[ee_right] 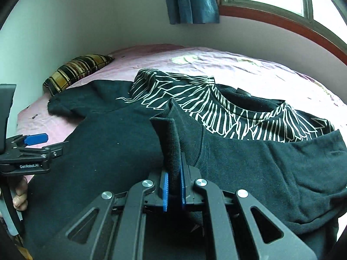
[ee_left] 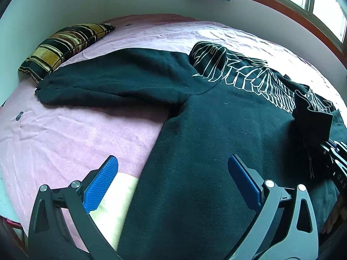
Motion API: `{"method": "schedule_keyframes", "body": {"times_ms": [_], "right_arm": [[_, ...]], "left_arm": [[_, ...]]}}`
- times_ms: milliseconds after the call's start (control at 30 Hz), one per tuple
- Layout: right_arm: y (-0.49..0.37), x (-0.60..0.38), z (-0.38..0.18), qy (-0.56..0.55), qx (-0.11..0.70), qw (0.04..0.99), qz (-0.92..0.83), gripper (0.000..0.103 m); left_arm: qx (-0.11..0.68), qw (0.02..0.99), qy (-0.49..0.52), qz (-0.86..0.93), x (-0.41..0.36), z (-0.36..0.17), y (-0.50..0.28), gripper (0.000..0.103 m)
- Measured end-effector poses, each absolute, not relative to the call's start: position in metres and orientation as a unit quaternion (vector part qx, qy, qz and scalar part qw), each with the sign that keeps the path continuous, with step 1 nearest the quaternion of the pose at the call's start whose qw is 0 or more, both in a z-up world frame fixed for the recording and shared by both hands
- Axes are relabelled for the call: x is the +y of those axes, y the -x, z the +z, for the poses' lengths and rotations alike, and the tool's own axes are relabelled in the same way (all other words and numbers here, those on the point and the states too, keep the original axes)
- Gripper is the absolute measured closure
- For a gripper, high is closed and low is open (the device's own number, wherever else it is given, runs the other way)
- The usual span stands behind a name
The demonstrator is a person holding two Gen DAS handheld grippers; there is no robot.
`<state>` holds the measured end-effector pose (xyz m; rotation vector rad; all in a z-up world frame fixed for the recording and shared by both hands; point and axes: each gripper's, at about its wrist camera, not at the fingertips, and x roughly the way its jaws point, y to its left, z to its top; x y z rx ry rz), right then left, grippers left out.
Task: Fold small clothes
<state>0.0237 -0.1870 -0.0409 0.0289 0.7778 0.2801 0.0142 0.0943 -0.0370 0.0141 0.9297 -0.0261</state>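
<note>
Blue ribbed pads of the right gripper (ee_right: 173,191) pinch a folded sleeve cuff of the black fleecy sweatshirt with white line print (ee_right: 121,143), which lies spread across the wrinkled pink bedsheet (ee_left: 71,134). Over its hem the left gripper (ee_left: 173,166) hangs with jaws wide, holding nothing, and a striped brown-and-black cushion (ee_left: 65,45) sits by the wall.

"GenRobot.AI" on left claw (ee_right: 36,139); "DAS" on right claw (ee_left: 325,149).

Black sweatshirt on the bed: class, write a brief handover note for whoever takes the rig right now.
Right gripper: shut on the cuff of the right sleeve, brought in over the chest.
Left gripper: open, empty, above the sweatshirt edge.
Sweatshirt lies spread on the pink bed; left sleeve is stretched toward the striped pillow.
Done: right sleeve partly folded.
Left: lay it down, fold left sleeve, fold body.
</note>
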Motion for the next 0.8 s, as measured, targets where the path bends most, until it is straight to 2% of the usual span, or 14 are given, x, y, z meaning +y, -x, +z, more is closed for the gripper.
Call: {"method": "schedule_keyframes", "body": {"times_ms": [167, 233, 333, 367, 467, 600, 700, 800], "right_arm": [[-0.029, -0.164, -0.049, 0.0, 0.4, 0.901, 0.167, 0.094], [-0.034, -0.155, -0.061, -0.013, 0.434, 0.881, 0.19, 0.085], [-0.034, -0.154, -0.066, -0.045, 0.452, 0.858, 0.238, 0.059], [-0.033, -0.155, -0.062, -0.054, 0.452, 0.853, 0.254, 0.054], [-0.022, -0.171, -0.04, -0.113, 0.441, 0.829, 0.324, 0.054], [0.001, -0.252, 0.003, -0.204, 0.379, 0.837, 0.338, 0.053], [0.009, -0.347, 0.023, -0.268, 0.327, 0.862, 0.28, 0.044], [0.003, -0.453, 0.013, -0.341, 0.293, 0.872, 0.191, 0.041]], "left_arm": [[0.451, 0.892, -0.006, -0.011, 0.094, -0.04, -0.015, 0.002], [0.452, 0.892, -0.006, -0.01, 0.094, -0.041, -0.015, 0.002], [0.454, 0.891, -0.007, -0.013, 0.093, -0.042, -0.015, 0.002], [0.455, 0.891, -0.008, -0.014, 0.092, -0.043, -0.015, 0.002], [0.456, 0.89, -0.009, -0.016, 0.09, -0.044, -0.015, 0.002], [0.456, 0.889, -0.01, -0.021, 0.088, -0.045, -0.014, 0.002], [0.456, 0.89, -0.012, -0.024, 0.085, -0.044, -0.013, 0.002], [0.454, 0.89, -0.015, -0.027, 0.082, -0.043, -0.012, 0.002]]}}
